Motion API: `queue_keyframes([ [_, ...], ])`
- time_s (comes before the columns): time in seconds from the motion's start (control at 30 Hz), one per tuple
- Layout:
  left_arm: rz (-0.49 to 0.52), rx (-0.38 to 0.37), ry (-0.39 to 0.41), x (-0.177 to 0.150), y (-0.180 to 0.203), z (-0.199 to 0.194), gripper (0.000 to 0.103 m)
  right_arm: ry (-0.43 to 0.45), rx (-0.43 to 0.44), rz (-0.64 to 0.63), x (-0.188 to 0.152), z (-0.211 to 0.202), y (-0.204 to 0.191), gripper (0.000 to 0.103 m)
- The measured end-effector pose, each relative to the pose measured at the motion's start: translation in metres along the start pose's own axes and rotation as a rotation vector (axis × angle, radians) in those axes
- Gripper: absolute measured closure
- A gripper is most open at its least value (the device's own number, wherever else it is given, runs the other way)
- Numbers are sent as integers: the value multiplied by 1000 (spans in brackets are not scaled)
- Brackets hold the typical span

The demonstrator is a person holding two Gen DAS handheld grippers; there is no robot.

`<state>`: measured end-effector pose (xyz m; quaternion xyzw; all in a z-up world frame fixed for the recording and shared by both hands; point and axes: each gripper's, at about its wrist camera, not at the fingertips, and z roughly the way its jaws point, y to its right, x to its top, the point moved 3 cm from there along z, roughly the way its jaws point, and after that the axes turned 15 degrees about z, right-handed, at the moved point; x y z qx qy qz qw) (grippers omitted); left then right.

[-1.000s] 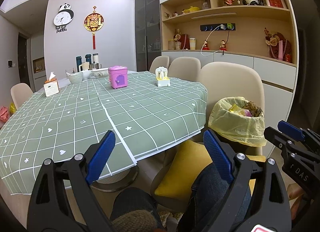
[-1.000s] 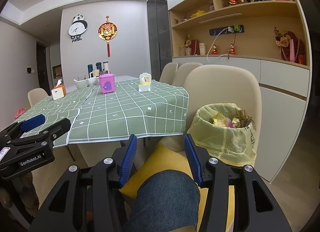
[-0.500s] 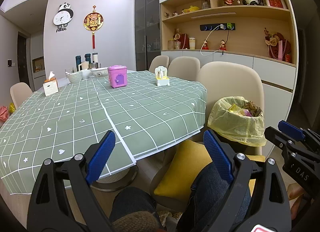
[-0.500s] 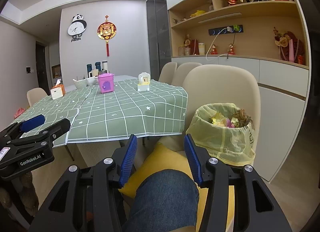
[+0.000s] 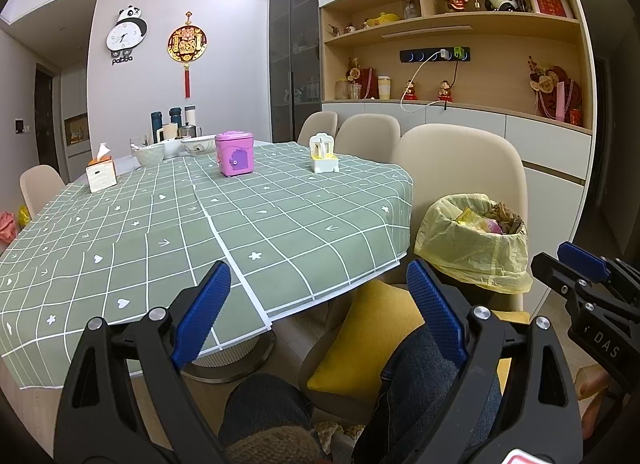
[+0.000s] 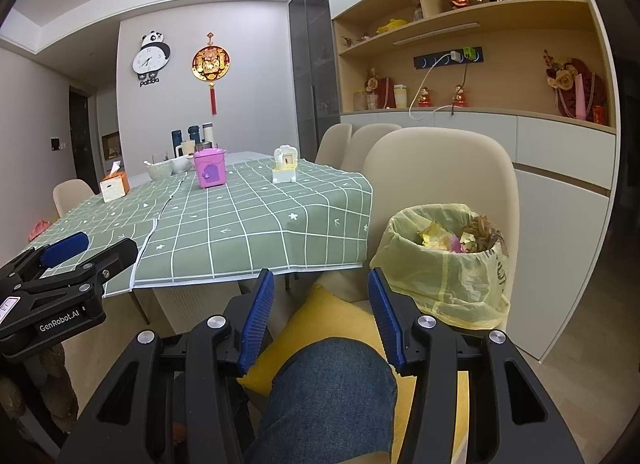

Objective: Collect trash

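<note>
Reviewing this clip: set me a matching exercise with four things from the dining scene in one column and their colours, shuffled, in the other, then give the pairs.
Things:
1. small lidded box on the tablecloth
2. liner of the trash bin
3. cushion on the chair seat
4. pads of the left gripper

Colours:
A. blue
B. pale yellow, see-through
C. pink-purple
D. mustard yellow

Pairs: 1-C, 2-B, 3-D, 4-A
</note>
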<state>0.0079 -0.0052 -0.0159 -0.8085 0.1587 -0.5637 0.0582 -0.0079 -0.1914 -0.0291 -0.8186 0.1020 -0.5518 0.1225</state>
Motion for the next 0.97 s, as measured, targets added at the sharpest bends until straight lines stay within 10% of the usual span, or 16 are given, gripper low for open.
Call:
queue_keyframes([
  [0.73, -6, -24, -15, -2, 2, 5, 18, -6, -6, -2, -1, 0, 0, 57],
  [0.97, -64, -68, -136, 5, -46, 38, 18, -60, 46, -70, 17, 36, -27, 57],
])
